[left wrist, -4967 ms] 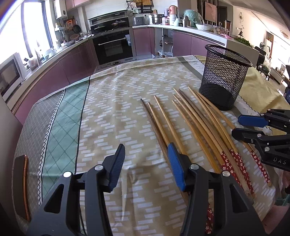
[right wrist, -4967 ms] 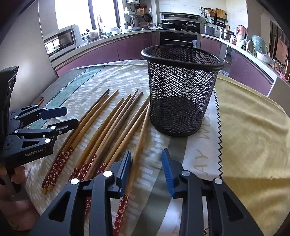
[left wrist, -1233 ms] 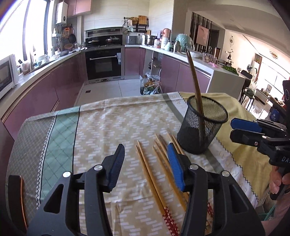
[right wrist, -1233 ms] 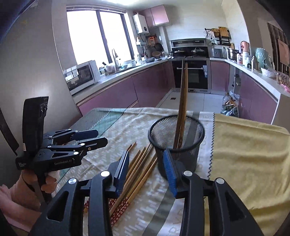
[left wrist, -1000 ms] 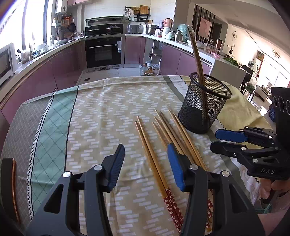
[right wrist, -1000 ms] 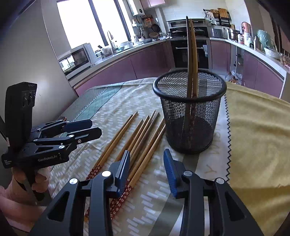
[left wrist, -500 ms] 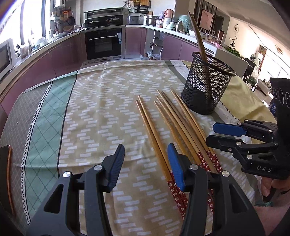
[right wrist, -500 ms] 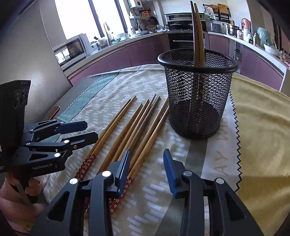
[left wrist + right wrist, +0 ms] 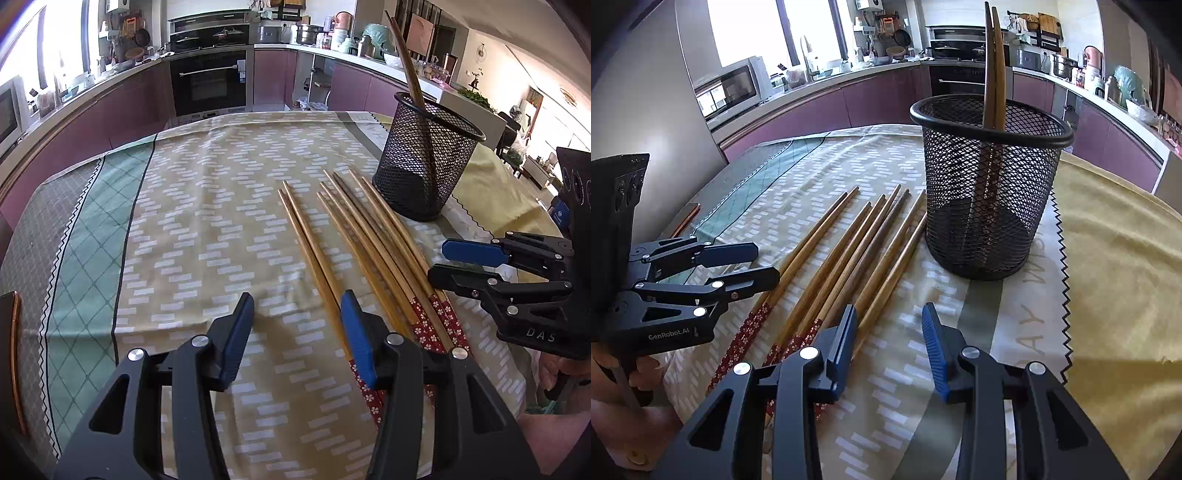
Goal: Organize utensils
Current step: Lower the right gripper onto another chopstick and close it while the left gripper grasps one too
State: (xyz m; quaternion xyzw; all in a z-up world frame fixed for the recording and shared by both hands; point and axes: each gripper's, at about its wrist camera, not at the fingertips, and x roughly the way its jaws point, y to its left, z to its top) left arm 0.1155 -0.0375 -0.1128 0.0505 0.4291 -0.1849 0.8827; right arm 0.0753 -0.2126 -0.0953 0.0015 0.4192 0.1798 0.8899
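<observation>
Several wooden chopsticks (image 9: 369, 240) with red flowered ends lie side by side on the patterned cloth, beside a black mesh basket (image 9: 424, 166). Two more chopsticks (image 9: 404, 62) stand tilted inside it. My left gripper (image 9: 295, 299) is open over the cloth, its right finger above the leftmost pair and nothing between the pads. In the right wrist view the basket (image 9: 990, 184) and its two chopsticks (image 9: 993, 55) stand straight ahead. My right gripper (image 9: 889, 310) is open and empty, just right of the lying chopsticks (image 9: 849, 251). Each gripper shows in the other's view: right gripper (image 9: 443, 258), left gripper (image 9: 757, 262).
The tablecloth has a green band (image 9: 92, 240) at the left and a yellow cloth (image 9: 1115, 258) at the right. A dark, copper-edged object (image 9: 14, 362) lies at the table's left edge. Hands (image 9: 628, 406) hold the handles. Kitchen counters and an oven stand beyond the table.
Both views have tipped down toward the chopsticks on the cloth, which look nearer. The basket was empty in the earliest frames and now holds two chopsticks. Both grippers stay open.
</observation>
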